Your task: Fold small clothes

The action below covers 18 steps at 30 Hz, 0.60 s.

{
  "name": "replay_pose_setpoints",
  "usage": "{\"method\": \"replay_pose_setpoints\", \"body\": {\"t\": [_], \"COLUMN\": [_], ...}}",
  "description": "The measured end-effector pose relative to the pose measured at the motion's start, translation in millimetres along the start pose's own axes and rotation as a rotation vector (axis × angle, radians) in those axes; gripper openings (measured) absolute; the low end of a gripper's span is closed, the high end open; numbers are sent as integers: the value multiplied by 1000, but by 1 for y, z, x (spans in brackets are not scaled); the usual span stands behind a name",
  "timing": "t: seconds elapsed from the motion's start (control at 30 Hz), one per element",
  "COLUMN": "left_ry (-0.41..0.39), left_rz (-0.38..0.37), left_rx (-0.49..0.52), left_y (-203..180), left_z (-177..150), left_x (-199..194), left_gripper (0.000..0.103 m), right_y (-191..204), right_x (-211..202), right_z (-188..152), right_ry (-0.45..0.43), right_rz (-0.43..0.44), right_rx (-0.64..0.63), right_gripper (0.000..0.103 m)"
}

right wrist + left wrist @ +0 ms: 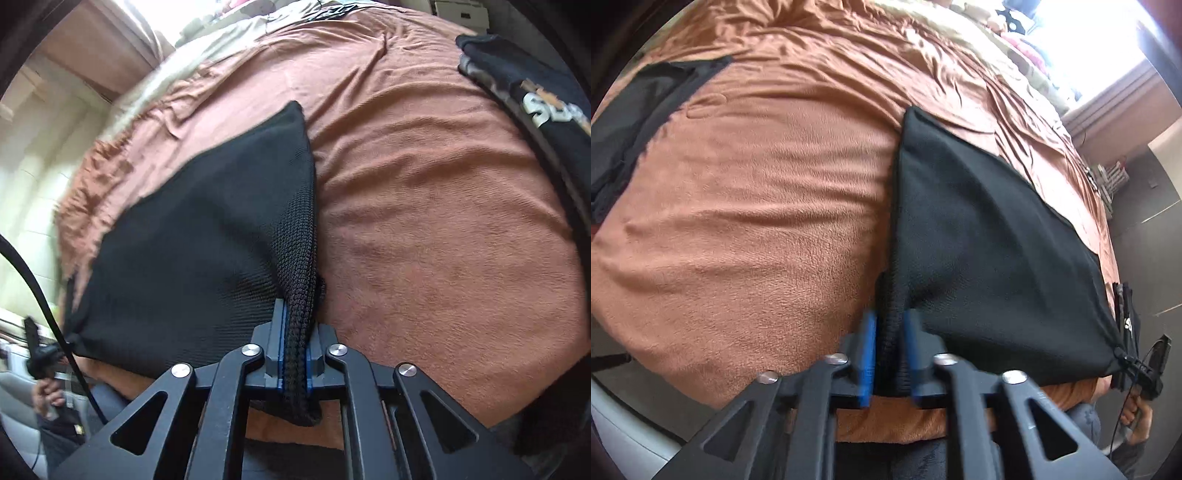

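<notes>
A wide bed covered by a wrinkled rust-brown fleece blanket (pixel 746 206) fills both views. At its far end lies a pale beige quilt (pixel 207 44). Bright daylight from a window (pixel 1082 48) washes out the upper right of the left view, above a grey floor (pixel 1160 236).

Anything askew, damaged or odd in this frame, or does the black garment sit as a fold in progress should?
Nothing stands out. The black garment is stretched over the brown blanket with no visible tear. Its thick hem runs between the left gripper and the right gripper at opposite corners. Other dark clothes lie apart.
</notes>
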<state>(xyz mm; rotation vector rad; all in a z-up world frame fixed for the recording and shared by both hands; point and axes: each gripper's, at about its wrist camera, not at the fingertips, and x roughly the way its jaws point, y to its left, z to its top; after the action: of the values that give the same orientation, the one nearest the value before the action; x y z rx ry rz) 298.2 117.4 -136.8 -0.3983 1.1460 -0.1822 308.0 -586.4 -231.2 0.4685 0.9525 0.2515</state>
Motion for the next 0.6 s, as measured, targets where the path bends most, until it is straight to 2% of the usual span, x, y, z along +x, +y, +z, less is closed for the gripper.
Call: {"method": "replay_pose_setpoints", "body": {"t": [0.03, 0.1, 0.17, 0.2, 0.33, 0.6], "left_ry": [-18, -65, -95, -103, -122, -112], "left_rz": [-1, 8, 13, -1, -33, -63], "left_rx": [1, -7, -35, -66, -151, -189], "left_y": [-1, 1, 7, 11, 24, 31], "left_z": [-3, -8, -13, -15, -27, -46], "left_x": [-3, -9, -12, -12, -9, -3], "left_gripper": [56, 67, 67, 67, 67, 67], "right_y": [6, 9, 14, 19, 46, 108], "right_x": [-7, -20, -38, -45, -57, -66], "right_z": [0, 1, -1, -3, -11, -23], "right_ry": [-14, -46, -94, -112, -120, -159], "right_rz": [-34, -61, -79, -86, -92, -35], "right_rx": [0, 7, 21, 17, -35, -159], "right_gripper": [15, 34, 46, 48, 49, 49]}}
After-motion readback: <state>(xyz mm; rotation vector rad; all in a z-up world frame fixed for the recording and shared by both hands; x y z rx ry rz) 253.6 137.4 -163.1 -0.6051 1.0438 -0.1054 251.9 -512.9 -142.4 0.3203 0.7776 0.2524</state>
